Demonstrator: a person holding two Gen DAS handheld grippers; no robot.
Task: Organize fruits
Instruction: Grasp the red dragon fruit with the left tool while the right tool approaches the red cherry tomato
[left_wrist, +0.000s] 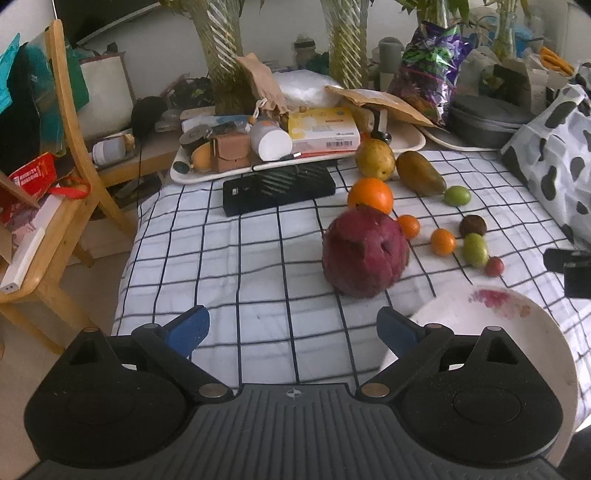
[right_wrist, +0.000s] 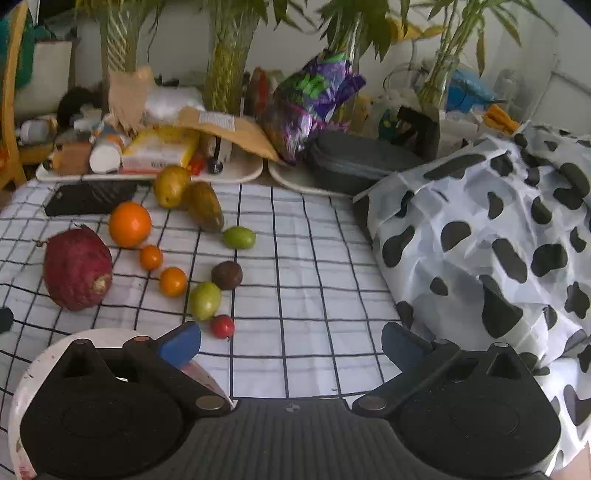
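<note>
None of the fruit sits in the round white plate (left_wrist: 554, 343), which is bare apart from a reddish smear, so by my reading the sorting has hardly begun. The fruit lies on the black-and-white checked cloth (left_wrist: 240, 258) in something like two rows. One runs from a large dark-red dragon fruit (left_wrist: 364, 253) past a big orange (left_wrist: 370, 195) to a yellow-green pear-like fruit (left_wrist: 373, 158). Just beside it are two small oranges (left_wrist: 442, 242), a brownish-green mango (left_wrist: 420, 172), two small green oval fruits (left_wrist: 475, 249), a dark brown round fruit (left_wrist: 472, 225) and a tiny red one (left_wrist: 494, 266) nearest the plate.

The left hand-held gripper (left_wrist: 293, 326) hangs over the cloth with jaws spread wide and empty, the dragon fruit straight ahead. The right hand-held gripper (right_wrist: 291, 345) is likewise spread and empty, above the plate's edge.

A flat black device (left_wrist: 279, 189) lies beyond the fruit, a cluttered cream tray (left_wrist: 192, 177) behind that, and a cow-print fabric (right_wrist: 498, 240) crowds the right side. Nothing blocks the way to the fruit.
</note>
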